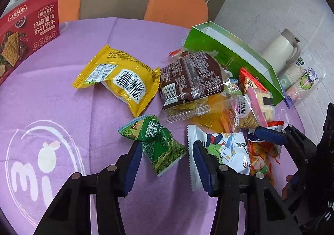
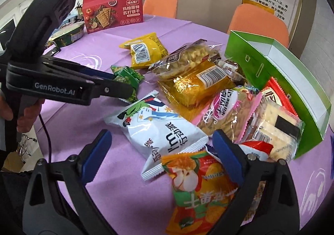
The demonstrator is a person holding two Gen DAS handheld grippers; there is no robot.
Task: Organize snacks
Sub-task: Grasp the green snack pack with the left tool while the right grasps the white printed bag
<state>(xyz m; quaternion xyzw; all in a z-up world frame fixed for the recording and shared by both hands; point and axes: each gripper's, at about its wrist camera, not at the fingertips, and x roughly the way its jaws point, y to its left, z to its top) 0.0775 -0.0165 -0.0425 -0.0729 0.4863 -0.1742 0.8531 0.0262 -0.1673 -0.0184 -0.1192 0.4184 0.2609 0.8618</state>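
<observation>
Left gripper [image 1: 166, 164] low over purple-clothed worktop [image 1: 62, 109], fingers spread wide, gripping nothing. Small green crinkled foil pea packet [image 1: 154, 143] right between pads, touching left one, long axis slanting from near right to far left. Right gripper [image 2: 162, 155] likewise wide open, straddling orange-red fruit-print pouch [image 2: 200, 189], white printed sachet [image 2: 162, 130] just beyond. Left hand nearer pea packet. Farther back: yellow barcode pouch [image 1: 125, 80], open green cardboard box [image 1: 235, 53] at right.
</observation>
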